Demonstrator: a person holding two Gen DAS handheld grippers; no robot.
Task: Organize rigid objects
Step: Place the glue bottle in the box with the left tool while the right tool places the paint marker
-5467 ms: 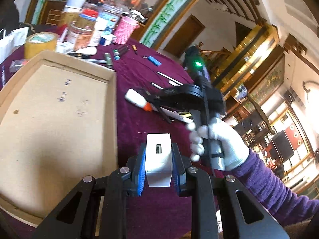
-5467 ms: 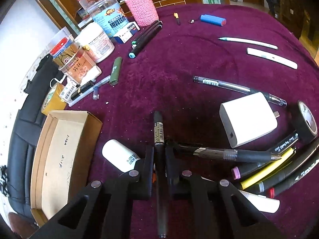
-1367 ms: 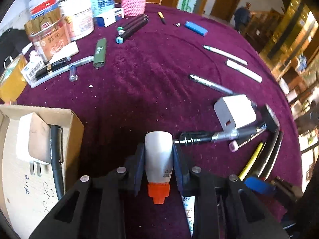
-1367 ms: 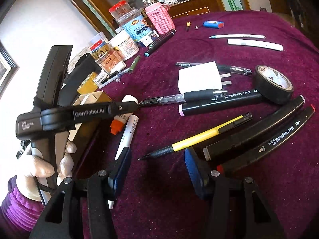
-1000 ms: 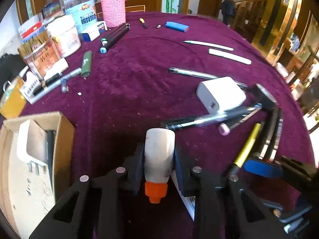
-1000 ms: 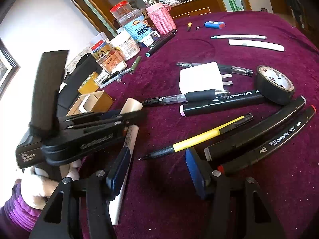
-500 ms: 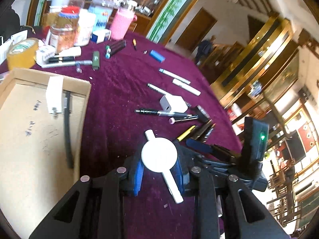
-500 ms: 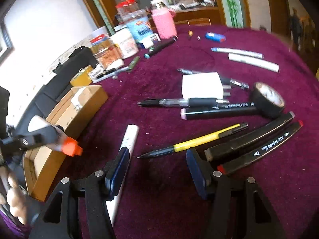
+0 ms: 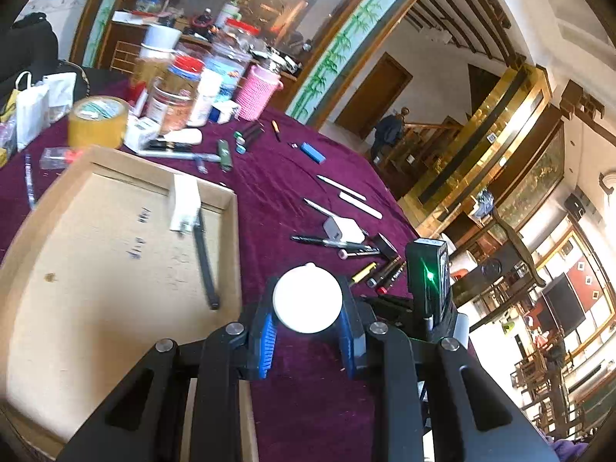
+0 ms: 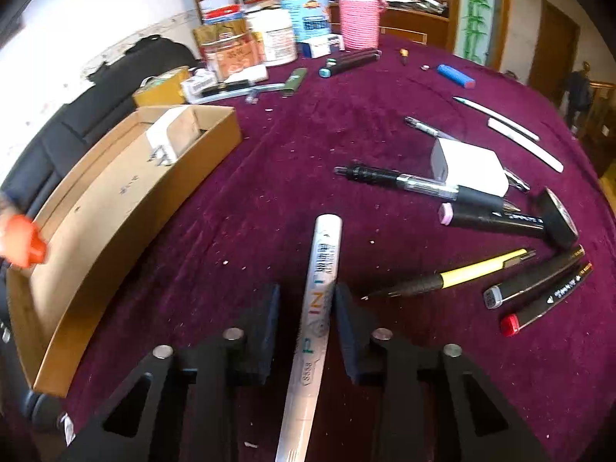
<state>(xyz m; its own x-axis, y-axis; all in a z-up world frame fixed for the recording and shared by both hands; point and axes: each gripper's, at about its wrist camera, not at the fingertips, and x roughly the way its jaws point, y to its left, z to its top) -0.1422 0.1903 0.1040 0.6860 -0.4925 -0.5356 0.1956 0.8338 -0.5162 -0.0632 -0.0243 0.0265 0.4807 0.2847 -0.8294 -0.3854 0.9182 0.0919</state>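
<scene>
My left gripper is shut on a white glue bottle, seen end-on as a round white base, just right of the cardboard box. The bottle's orange cap shows blurred at the left edge of the right wrist view, by the box. In the box lie a white charger and a black pen. My right gripper points down at a white paint marker lying on the purple cloth. Its jaws are closing with the marker between them, and a gap still shows on the left side.
Right of the marker lie a white charger, a black pen, a yellow pen, black markers and a black tape roll. Jars and a pink cup crowd the far edge. The right gripper's body stands close to my left gripper.
The left gripper lifted the glue bottle off the cloth and swung it left to the box. The right gripper moved over the white marker and its jaws narrowed around it.
</scene>
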